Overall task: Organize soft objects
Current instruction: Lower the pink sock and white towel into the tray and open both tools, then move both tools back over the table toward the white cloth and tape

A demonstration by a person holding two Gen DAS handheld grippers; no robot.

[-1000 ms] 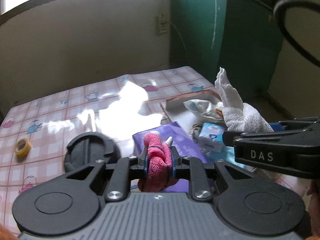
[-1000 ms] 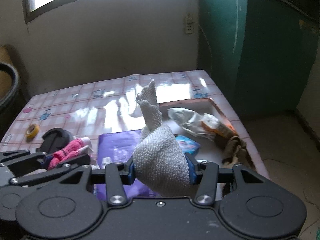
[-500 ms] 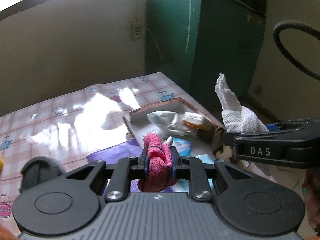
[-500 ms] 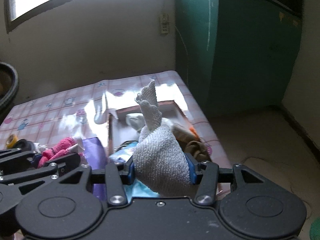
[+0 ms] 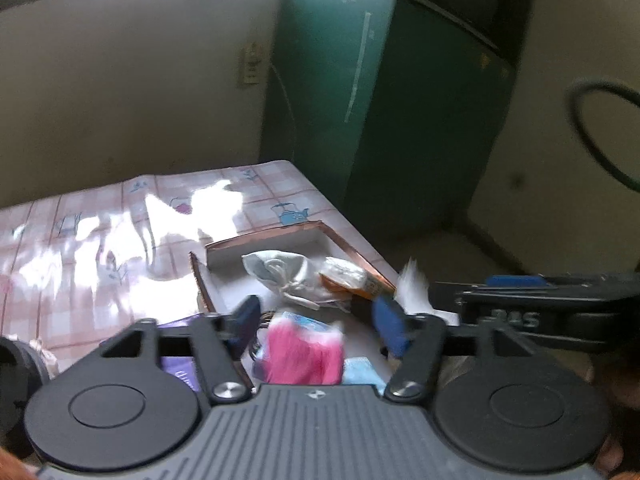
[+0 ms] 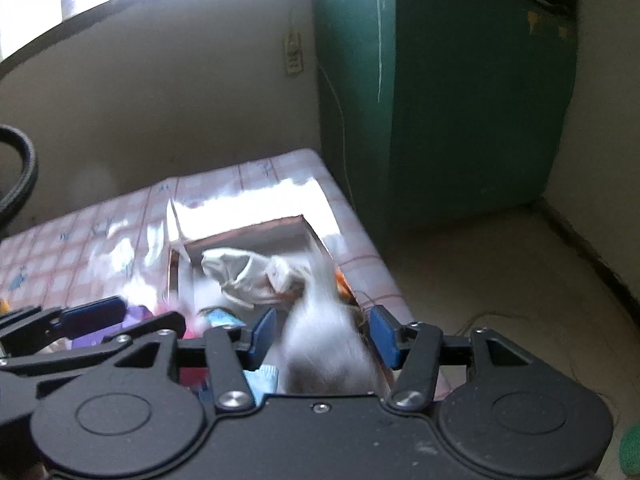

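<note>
Readable writing: almost none. The side of your right gripper [image 5: 532, 312], seen from the left wrist view, carries pale letters, smeared now; only something like "S" at the end can be made out. The blue packet [image 5: 360, 372] in the box has print too small to tell.

Your left gripper [image 5: 318, 328]: jaws opening, blue pads standing well apart. The pink cloth [image 5: 304, 354] sits between them, blurred, touching neither pad, over the open cardboard box [image 5: 344, 242]. Whether it has landed, cannot tell.

Your right gripper [image 6: 324, 338]: jaws opening too, pads clear of the white cloth [image 6: 328, 344], which is a blurred streak between them, over the near right part of the same box.

The box lies at the right end of the table [image 5: 100, 256], on a pink checked cover with blue teapot prints. In it already: a pale drawstring bag [image 5: 280, 272] and an orange-and-white bundle [image 5: 348, 280] against the right wall. A purple flat thing [image 5: 180, 368] lies just left of the box.

Against half a second ago: both cloths were clamped tight then, pink in your left, white standing upright in your right; now both pairs of pads have sprung off them. The box has come nearer and more central in both views. The white cloth's tall tip is now only a sliver [image 5: 412, 288] beside your right gripper.
</note>
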